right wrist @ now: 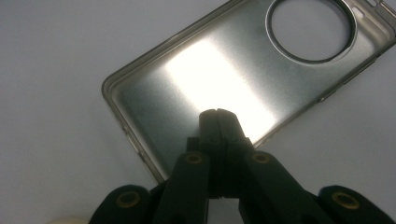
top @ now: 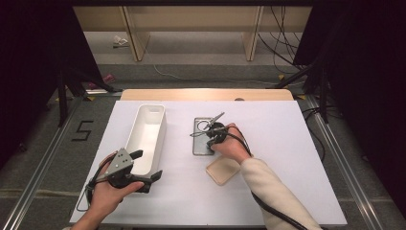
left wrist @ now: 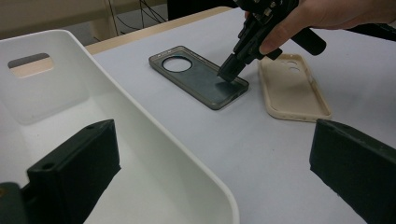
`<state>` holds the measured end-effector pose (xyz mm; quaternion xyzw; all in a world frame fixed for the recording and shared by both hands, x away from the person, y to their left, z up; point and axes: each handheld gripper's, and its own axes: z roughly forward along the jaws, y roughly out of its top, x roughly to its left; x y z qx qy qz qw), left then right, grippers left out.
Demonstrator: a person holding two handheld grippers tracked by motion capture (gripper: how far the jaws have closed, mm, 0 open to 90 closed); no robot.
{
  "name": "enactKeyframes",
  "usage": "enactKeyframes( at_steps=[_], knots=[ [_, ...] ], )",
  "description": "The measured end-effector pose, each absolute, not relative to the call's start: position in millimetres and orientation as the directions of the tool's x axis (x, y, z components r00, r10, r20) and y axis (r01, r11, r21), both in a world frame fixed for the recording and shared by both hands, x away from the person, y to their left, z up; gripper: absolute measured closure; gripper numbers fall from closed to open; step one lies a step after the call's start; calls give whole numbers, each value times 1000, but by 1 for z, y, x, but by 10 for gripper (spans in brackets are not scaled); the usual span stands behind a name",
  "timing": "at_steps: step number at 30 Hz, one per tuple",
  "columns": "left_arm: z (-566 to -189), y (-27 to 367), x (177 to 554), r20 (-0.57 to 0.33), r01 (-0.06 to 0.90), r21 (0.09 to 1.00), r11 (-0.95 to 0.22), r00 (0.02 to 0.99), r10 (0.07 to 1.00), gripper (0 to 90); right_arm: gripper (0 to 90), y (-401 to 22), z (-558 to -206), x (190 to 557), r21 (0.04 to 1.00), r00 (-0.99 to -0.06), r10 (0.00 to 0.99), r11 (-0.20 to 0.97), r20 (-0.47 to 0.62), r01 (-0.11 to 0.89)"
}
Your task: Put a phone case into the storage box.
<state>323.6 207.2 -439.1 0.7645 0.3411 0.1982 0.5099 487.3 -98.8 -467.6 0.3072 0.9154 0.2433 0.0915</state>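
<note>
A dark translucent phone case [top: 200, 139] [left wrist: 201, 77] [right wrist: 187, 88] with a round camera hole lies open side up on the white table [top: 277, 143]. My right gripper [top: 211, 143] [left wrist: 229, 73] [right wrist: 217, 113] is shut with nothing between its jaws. Its tips point down at the inside of this case near one end; I cannot tell whether they touch it. A beige phone case [top: 222, 170] [left wrist: 292, 86] lies just beside the dark one. My left gripper [top: 146, 165] [left wrist: 215, 172] is open and empty, held beside the near end of a white bin [top: 143, 136] [left wrist: 140, 107].
The long white bin is empty and has a handle slot in its far wall. A wooden strip [top: 206, 94] runs along the table's far edge. Floor, shelving and cables lie beyond it.
</note>
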Motion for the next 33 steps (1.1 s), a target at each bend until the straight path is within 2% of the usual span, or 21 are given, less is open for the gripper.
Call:
enactKeyframes(
  at_steps=[3, 4, 5, 6, 7, 9, 10, 11, 12, 13, 15, 16, 17, 25, 33],
  knots=[
    [-439, 207, 324, -46, 321, 914, -250, 691, 722, 10, 821, -100, -464, 486, 518, -808, 589, 693, -8, 501],
    [-439, 207, 324, -46, 321, 914, -250, 691, 722, 10, 821, -100, -464, 486, 518, -808, 589, 693, -8, 501],
    [-439, 206, 323, -44, 321, 913, -252, 692, 721, 10, 770, -99, -459, 485, 510, -823, 568, 711, -13, 483],
    [-439, 206, 323, -44, 321, 913, -253, 693, 720, 10, 770, -99, -459, 485, 510, -823, 568, 711, -13, 483],
    [-439, 206, 323, -44, 321, 912, -254, 693, 720, 9, 701, -97, -454, 484, 504, -844, 536, 736, -25, 452],
    [-440, 205, 323, -44, 322, 911, -255, 693, 720, 9, 640, -95, -450, 483, 475, -866, 500, 765, -13, 434],
    [-440, 205, 323, -44, 322, 911, -255, 693, 720, 9, 640, -95, -450, 483, 475, -866, 500, 765, -13, 434],
    [-440, 205, 324, -45, 323, 911, -256, 695, 717, 9, 584, -92, -446, 482, 480, -891, 453, 780, 12, 403],
    [-440, 205, 324, -45, 323, 911, -256, 695, 717, 9, 584, -92, -446, 482, 480, -891, 453, 780, 12, 403],
    [-440, 205, 324, -44, 323, 911, -257, 696, 717, 9, 520, -89, -442, 480, 464, -908, 419, 804, 3, 372],
    [-440, 205, 324, -46, 323, 911, -256, 696, 716, 9, 498, -88, -442, 480, 455, -913, 407, 815, -11, 358],
    [-440, 205, 323, -45, 322, 911, -258, 698, 714, 9, 427, -85, -441, 479, 431, -925, 379, 842, -40, 326],
    [-440, 205, 323, -43, 320, 911, -259, 699, 714, 9, 399, -84, -441, 479, 420, -928, 367, 852, -57, 311],
    [-440, 205, 324, -45, 323, 912, -253, 692, 721, 9, 371, -73, -444, 477, 326, -952, 280, 918, -128, 226],
    [-439, 204, 323, -42, 316, 914, -255, 698, 715, 9, 386, -61, -446, 478, 222, -966, 180, 965, -187, 137]
  ],
)
